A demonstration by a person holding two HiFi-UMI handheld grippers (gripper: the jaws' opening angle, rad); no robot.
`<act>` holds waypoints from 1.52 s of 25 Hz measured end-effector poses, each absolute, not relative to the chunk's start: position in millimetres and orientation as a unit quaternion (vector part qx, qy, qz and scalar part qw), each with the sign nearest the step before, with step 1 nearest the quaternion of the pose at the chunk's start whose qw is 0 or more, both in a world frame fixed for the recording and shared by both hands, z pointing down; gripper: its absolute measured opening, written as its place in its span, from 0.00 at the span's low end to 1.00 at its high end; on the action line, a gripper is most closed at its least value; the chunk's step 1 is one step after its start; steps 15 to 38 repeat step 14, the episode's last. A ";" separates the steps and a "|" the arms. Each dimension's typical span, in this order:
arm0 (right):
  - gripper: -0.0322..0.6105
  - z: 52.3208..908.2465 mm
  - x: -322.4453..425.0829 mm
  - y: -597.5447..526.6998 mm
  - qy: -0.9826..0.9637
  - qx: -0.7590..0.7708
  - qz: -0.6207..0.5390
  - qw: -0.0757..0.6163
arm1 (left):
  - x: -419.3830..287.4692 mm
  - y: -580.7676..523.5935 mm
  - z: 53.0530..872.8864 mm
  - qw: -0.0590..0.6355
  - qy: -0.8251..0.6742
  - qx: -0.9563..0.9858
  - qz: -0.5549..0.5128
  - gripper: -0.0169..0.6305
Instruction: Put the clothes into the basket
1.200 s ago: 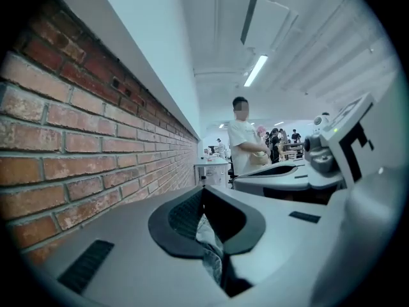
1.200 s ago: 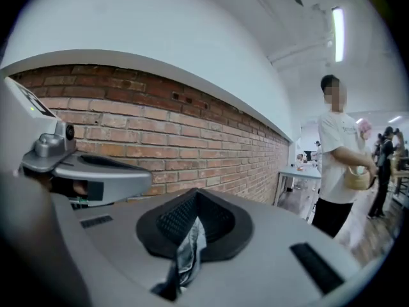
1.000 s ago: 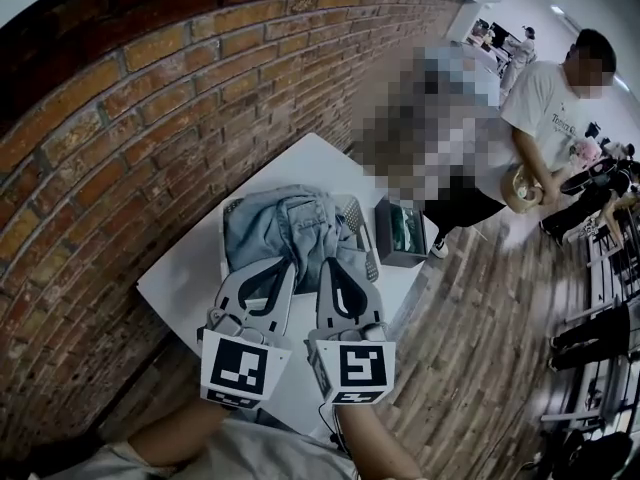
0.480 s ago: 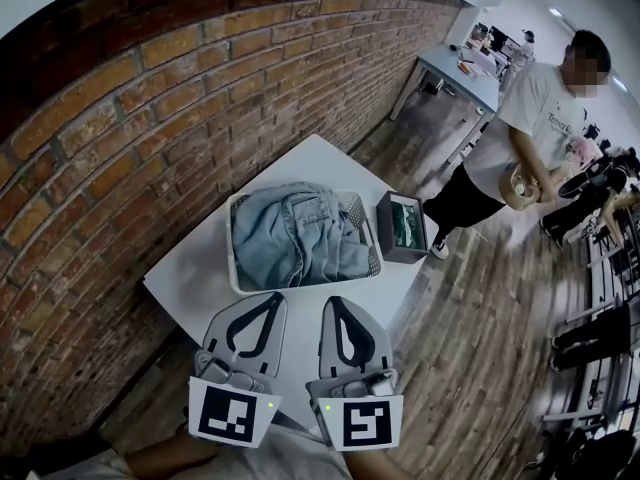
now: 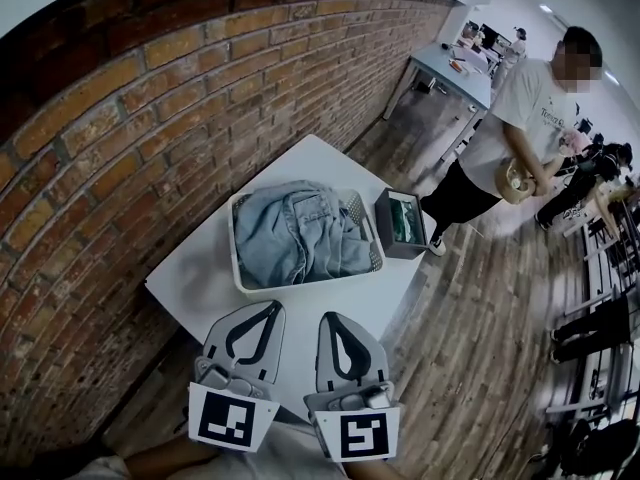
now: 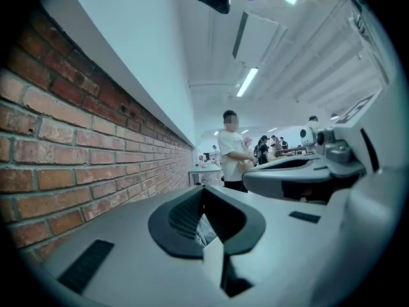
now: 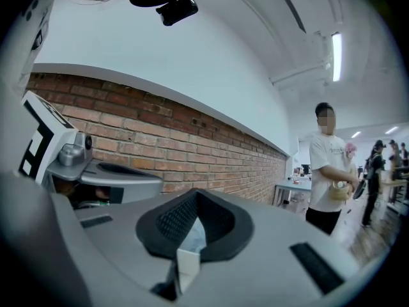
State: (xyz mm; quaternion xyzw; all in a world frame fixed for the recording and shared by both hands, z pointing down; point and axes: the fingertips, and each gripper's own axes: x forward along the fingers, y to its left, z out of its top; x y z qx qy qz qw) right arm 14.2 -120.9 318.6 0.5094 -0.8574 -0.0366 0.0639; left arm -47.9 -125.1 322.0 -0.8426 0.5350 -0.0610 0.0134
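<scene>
A white mesh basket stands on the small white table by the brick wall. Light-blue denim clothes fill it in a crumpled heap and rise above the rim. Both grippers hover over the table's near edge, short of the basket and apart from it. My left gripper is shut and holds nothing. My right gripper beside it is also shut and empty. In the left gripper view and the right gripper view the jaws stand closed and point level over the table.
A dark open box with green contents sits at the table's right edge beside the basket. The brick wall runs along the left. A person in a white shirt stands on the wooden floor at the right; desks lie farther back.
Both grippers have drawn back from the basket's near edge and the denim toward me. They stay shut. The denim rests in the basket, unmoved.
</scene>
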 end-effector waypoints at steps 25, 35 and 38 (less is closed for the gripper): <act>0.06 335.2 -1.1 -98.3 -0.849 0.523 -0.039 0.067 | -51.7 -106.5 335.6 0.019 0.510 -0.857 -0.063 0.04; 0.06 335.2 -1.1 -98.3 -0.849 0.523 -0.039 0.067 | -51.7 -106.5 335.6 0.019 0.510 -0.857 -0.063 0.04; 0.06 335.2 -1.1 -98.3 -0.849 0.523 -0.039 0.067 | -51.7 -106.5 335.6 0.019 0.510 -0.857 -0.063 0.04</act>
